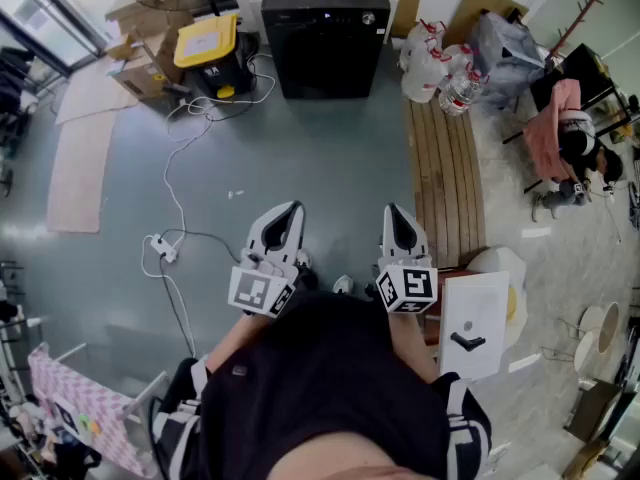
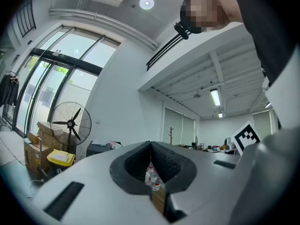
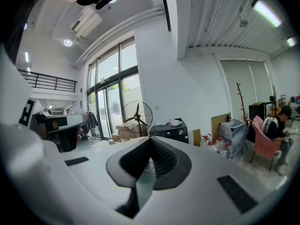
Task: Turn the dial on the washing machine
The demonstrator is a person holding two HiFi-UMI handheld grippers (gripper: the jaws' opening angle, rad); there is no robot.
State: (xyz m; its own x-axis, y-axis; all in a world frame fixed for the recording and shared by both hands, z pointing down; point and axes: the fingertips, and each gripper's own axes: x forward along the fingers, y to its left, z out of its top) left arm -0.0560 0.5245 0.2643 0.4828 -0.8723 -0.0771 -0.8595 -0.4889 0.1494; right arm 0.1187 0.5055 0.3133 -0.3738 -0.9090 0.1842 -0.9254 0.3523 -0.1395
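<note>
Open grey floor (image 1: 330,168) forms a broad lane from the left gripper (image 1: 292,208) and right gripper (image 1: 395,211) straight ahead to the washing machine (image 1: 325,33).

Right flank: a wooden slatted platform (image 1: 445,178) borders the lane, with water bottles (image 1: 440,73) heaped at its far end, near the machine's right corner.

Left flank: a white cable (image 1: 175,183) and power strip (image 1: 163,249) lie on the floor (a low-level snag only). A yellow-lidded box (image 1: 208,53) sits just left of the machine.

A white table (image 1: 478,318) stands just beside the right gripper.
</note>
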